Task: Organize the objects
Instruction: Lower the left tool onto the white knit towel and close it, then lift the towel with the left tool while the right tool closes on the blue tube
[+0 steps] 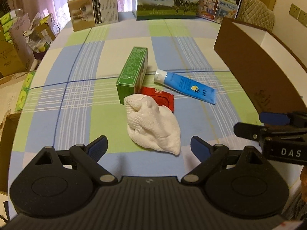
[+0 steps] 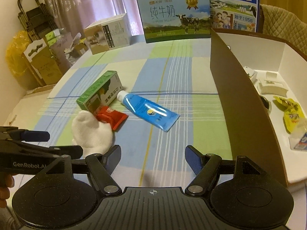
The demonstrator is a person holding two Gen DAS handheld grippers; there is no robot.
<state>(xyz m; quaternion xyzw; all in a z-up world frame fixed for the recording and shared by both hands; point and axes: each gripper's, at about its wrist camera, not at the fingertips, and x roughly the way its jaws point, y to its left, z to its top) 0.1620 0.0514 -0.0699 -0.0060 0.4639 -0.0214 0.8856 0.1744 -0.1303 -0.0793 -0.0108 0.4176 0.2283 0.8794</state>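
Your left tool (image 1: 148, 145) hangs over the near edge of the worktop (image 1: 80, 103) with its jaws spread wide and nothing between them; the crumpled white cloth (image 1: 153, 126) lies on the checked cover just ahead of the blue pads, not touched by them. Your right tool (image 2: 153, 158) is also open, somewhat less wide, and empty, with bare checked cover between its fingers. From the left wrist view you see the right tool at the right edge, close to the brown side of the open box (image 1: 249, 61). The loose things sit in a tight group in the middle of the worktop: the green carton (image 1: 132, 72) lies on its side, the red packet (image 1: 159, 97) is against its near end and partly under the white cloth, and the blue tube (image 1: 186, 86) lies just to the right of them, white cap toward the carton, apart from the packet. In the right wrist view the open box (image 2: 239, 95) stands at your right, and inside its white interior you can see a yellow packet (image 2: 289, 115), some white items and a small carton. Two milk cases (image 2: 174, 19) and a smaller printed box (image 2: 107, 36) stand along the far edge.
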